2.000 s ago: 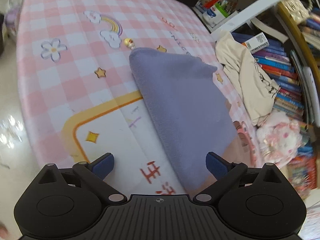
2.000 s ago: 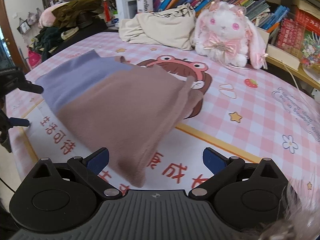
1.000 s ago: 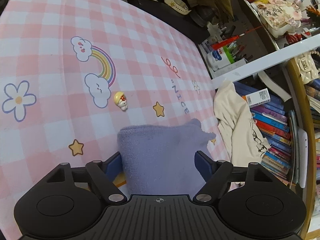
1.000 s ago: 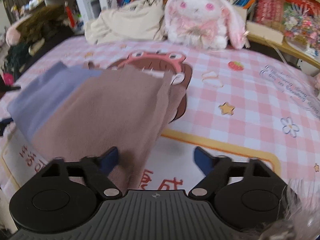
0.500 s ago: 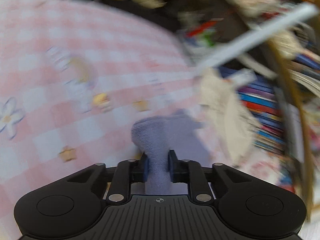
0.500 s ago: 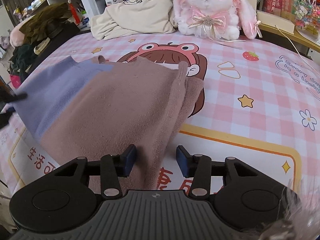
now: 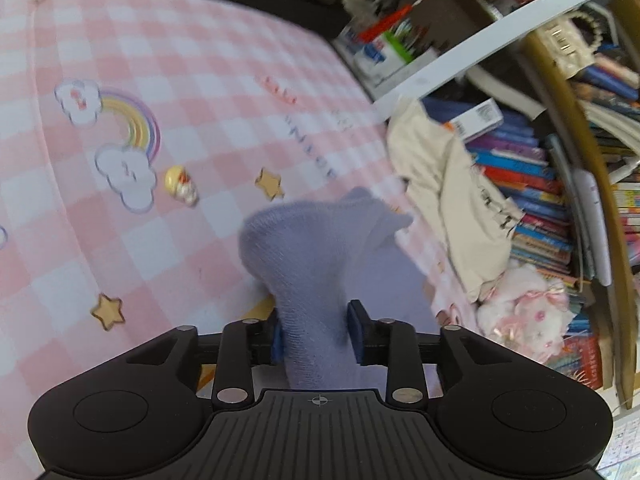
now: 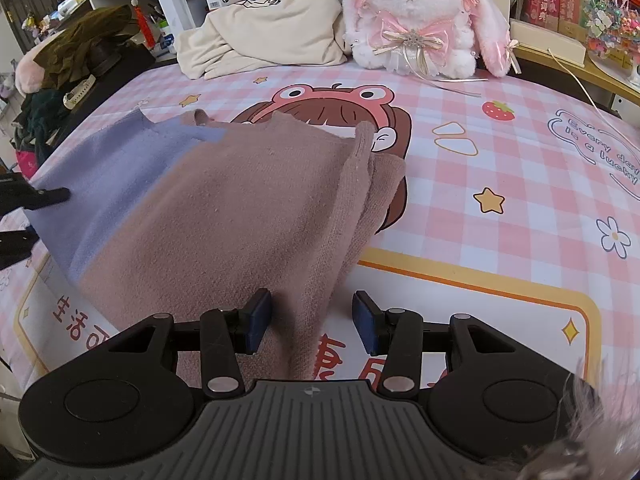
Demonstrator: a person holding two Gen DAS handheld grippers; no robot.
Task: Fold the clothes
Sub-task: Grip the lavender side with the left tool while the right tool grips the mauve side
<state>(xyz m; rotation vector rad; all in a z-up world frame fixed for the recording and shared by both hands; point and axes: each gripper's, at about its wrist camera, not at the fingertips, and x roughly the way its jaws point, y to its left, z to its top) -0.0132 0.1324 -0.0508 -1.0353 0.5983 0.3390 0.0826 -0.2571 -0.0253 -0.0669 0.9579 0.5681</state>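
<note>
A knit garment, lilac on one end (image 8: 108,176) and dusty brown on the other (image 8: 240,216), lies on the pink checked cloth. My left gripper (image 7: 318,334) is shut on the lilac end (image 7: 308,248), which bunches up between the blue pads. It also shows at the left edge of the right wrist view (image 8: 24,208). My right gripper (image 8: 312,322) straddles the brown end's edge with its jaws partly closed; the blue pads (image 8: 258,314) stand apart from the fabric fold.
A cream garment (image 8: 268,28) and a white plush rabbit (image 8: 416,16) sit at the far edge against shelves of books (image 7: 532,168). Dark clothes (image 8: 80,48) are piled at far left. A small toy figure (image 7: 182,188) lies on the cloth.
My left gripper closed on the lilac end and holds it bunched. My right gripper narrowed around the brown edge, then its jaws widened a little in the last half second.
</note>
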